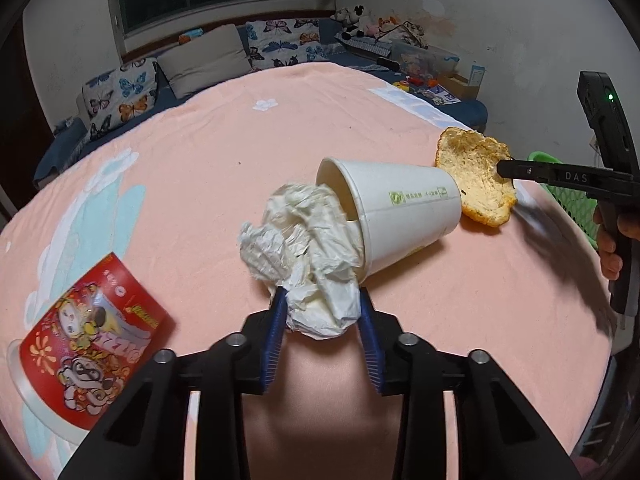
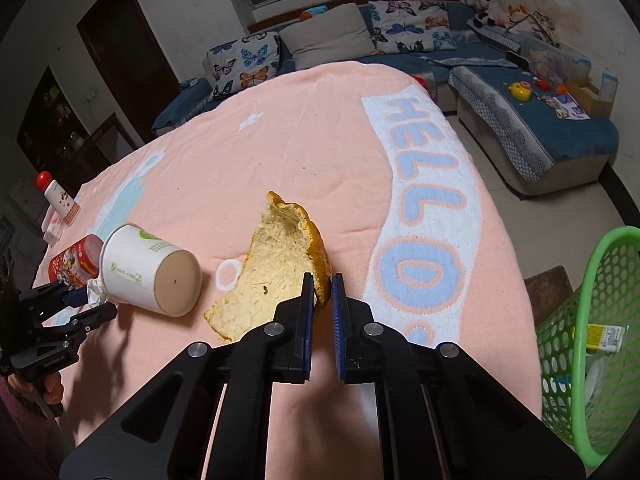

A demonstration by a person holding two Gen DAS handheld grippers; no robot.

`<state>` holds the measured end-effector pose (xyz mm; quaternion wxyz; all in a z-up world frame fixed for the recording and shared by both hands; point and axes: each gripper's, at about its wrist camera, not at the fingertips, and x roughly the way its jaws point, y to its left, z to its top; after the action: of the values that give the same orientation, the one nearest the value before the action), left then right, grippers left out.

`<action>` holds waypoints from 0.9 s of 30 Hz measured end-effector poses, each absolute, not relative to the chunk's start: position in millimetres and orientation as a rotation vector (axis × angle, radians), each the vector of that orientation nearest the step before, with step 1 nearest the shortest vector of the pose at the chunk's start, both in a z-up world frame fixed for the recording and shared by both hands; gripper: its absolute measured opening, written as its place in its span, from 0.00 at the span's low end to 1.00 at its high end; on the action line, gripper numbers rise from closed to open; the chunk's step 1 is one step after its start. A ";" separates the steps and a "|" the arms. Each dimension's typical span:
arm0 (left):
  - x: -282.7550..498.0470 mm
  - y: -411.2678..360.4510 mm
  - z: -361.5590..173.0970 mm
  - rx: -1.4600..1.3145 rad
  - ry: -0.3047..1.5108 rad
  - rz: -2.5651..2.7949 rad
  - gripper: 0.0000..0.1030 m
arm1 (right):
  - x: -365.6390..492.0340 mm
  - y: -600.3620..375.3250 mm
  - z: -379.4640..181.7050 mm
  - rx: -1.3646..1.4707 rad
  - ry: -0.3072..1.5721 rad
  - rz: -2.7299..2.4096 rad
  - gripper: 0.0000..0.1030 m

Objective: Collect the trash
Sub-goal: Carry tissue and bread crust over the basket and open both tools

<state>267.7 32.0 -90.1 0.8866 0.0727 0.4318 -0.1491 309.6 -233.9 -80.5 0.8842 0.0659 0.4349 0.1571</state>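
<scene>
In the left wrist view the left gripper (image 1: 323,308) sits low at centre, its blue pads clamped on the near end of a crumpled tissue (image 1: 304,248). The tissue's far end lies against the mouth of a white paper cup (image 1: 396,208) tipped on its side on the pink-covered bench (image 1: 200,184). Just right of the cup's base lies an orange peel (image 1: 476,176), pith up, with the right gripper (image 1: 505,169) reaching in from the right edge onto its rim. At lower left a red tub (image 1: 88,356) lies on its side. In the right wrist view the right gripper (image 2: 322,292) stands at lower centre, its jaws nearly together and pinching the peel's (image 2: 276,268) orange edge. The cup (image 2: 148,270) is left of the peel, base toward the camera, with the red tub (image 2: 74,266) beyond it. The left gripper (image 2: 94,298) holds the tissue (image 2: 96,288) at the left edge. A green basket (image 2: 592,320) stands off the bench at the right edge, with some packaging inside.
</scene>
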 end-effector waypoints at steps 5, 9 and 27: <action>260.0 40.7 -81.8 0.137 0.894 -0.277 0.28 | 299.4 -237.7 -72.6 0.144 0.874 0.333 0.09; 247.9 47.0 -66.0 0.108 0.865 -0.263 0.27 | 287.0 -243.5 -62.7 0.120 0.848 0.330 0.09; 215.9 -50.8 -9.0 0.126 0.757 -0.460 0.27 | 226.2 -393.3 -35.9 0.105 0.760 0.040 0.09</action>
<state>215.9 -50.8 -9.0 0.9016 0.0607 0.3661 -0.2224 226.2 -393.3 -35.9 0.9271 0.0513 0.3708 0.0194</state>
